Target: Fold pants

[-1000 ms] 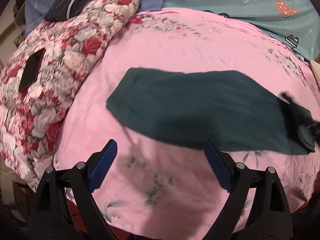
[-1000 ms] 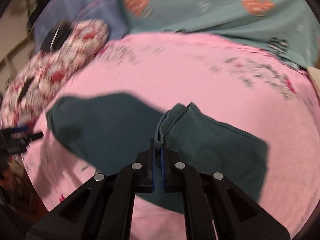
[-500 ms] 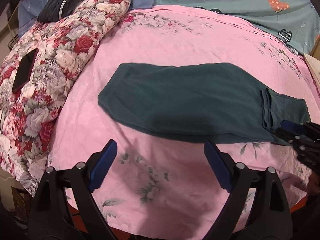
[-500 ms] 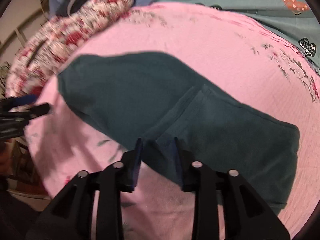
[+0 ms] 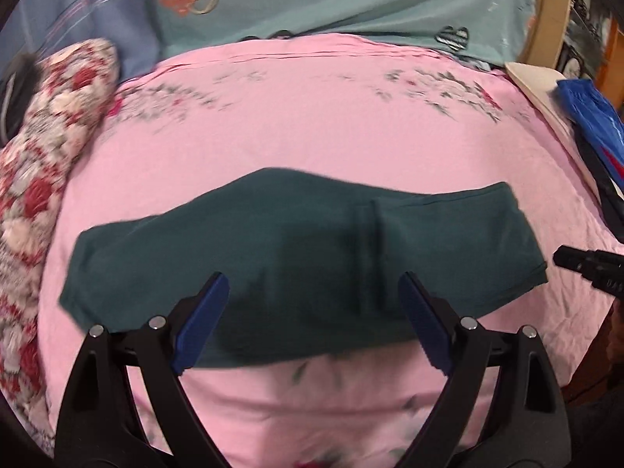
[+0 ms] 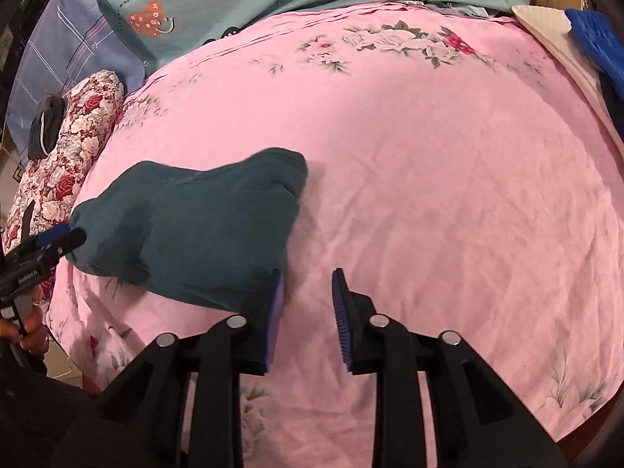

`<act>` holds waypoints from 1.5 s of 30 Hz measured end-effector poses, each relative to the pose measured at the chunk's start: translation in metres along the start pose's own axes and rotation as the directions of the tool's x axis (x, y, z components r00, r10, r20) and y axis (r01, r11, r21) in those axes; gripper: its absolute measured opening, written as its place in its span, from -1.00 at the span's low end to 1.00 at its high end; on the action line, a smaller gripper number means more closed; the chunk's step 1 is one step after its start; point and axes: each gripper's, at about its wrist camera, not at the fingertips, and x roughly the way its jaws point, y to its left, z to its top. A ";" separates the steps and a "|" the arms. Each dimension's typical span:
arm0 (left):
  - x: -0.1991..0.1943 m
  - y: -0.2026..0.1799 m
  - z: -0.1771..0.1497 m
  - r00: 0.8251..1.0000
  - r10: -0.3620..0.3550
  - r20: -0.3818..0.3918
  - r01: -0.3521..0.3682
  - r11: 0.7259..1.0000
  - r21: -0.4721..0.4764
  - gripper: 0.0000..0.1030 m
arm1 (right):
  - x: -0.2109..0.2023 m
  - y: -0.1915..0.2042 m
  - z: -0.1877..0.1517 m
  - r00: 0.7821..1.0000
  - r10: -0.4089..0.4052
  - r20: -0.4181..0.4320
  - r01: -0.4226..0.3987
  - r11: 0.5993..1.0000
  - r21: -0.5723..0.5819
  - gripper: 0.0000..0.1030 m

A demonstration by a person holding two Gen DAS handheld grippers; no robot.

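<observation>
Dark green pants (image 5: 304, 257) lie folded flat on the pink floral bedsheet (image 5: 312, 124), one end lapped back over the middle. My left gripper (image 5: 312, 312) is open and empty, hovering over the pants' near edge. My right gripper (image 6: 308, 312) is open and empty, just right of the pants (image 6: 195, 230), its left finger at the fabric's edge. The right gripper's tip shows in the left wrist view (image 5: 585, 265) at the right, beside the pants' end. The left gripper shows in the right wrist view (image 6: 43, 249) at the far left.
A red floral pillow (image 5: 35, 179) lies along the left with a dark item (image 6: 45, 128) on it. Teal heart-print bedding (image 5: 331, 0) lies at the back. A blue bag (image 5: 592, 121) and a cream board (image 5: 546, 93) sit at the right edge.
My right gripper let go of the pants' end, opened and drew off to the right. My left gripper moved right and forward over the pants, still open.
</observation>
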 end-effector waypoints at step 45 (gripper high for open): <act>0.092 -0.031 0.009 0.972 0.008 -0.234 -0.011 1.000 -0.012 0.96 | 0.023 0.012 -0.006 0.992 0.112 0.062 -0.098 0.975 -0.197 -0.95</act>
